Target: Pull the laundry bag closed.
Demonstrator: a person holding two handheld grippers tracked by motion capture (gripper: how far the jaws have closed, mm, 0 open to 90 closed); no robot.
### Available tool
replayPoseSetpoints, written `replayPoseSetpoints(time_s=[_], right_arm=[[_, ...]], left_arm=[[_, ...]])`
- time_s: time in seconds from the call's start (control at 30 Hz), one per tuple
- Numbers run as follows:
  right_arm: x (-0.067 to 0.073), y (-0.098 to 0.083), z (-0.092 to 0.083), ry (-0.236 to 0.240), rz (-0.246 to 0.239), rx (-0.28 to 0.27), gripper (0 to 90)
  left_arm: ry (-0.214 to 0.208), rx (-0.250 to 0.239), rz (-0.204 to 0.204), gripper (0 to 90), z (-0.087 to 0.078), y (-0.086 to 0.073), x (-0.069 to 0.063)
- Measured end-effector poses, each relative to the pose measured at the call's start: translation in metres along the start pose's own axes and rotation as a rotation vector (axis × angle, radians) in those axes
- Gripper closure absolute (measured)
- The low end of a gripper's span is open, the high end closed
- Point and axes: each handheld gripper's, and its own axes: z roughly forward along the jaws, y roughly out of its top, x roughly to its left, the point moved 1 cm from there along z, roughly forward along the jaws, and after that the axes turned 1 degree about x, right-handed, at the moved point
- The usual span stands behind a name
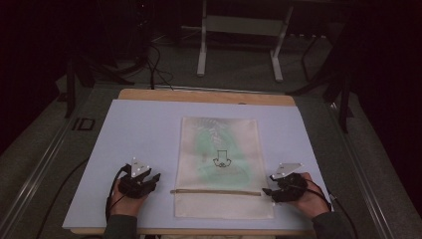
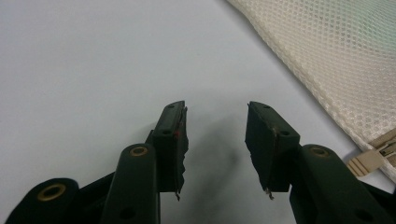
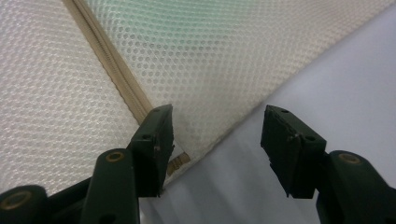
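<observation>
The high view is looking forward and down from above your side, taking in the whole table (image 1: 149,119). Each gripper view is riding low and close over the surface, facing along its own jaws. All three are sharing the mesh bag (image 1: 219,164) (image 2: 336,56) (image 3: 210,60) and its zipper (image 1: 216,191) (image 2: 373,156) (image 3: 112,60).

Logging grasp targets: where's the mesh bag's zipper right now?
In the high view the zipper runs straight across the near part of the mesh bag, between the left hand-held gripper and right hand-held gripper.
</observation>
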Motion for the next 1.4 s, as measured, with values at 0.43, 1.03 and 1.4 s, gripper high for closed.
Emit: replayPoseSetpoints(time_s=[0.43, 1.03, 1.4], right_arm=[[0.008, 0.013, 0.007, 0.027, -0.058, 0.028, 43.4], [0.02, 0.033, 0.013, 0.061, -0.129, 0.049, 43.4], [0.03, 0.051, 0.016, 0.082, -0.18, 0.049, 43.7]], left_arm=[[-0.001, 0.005, 0.011, 57.0, 0.001, 0.0, -0.002], [-0.004, 0.007, 0.019, 57.0, 0.0, 0.0, -0.003], [-0.012, 0.002, 0.013, 57.1, -0.001, 0.0, -0.002]])
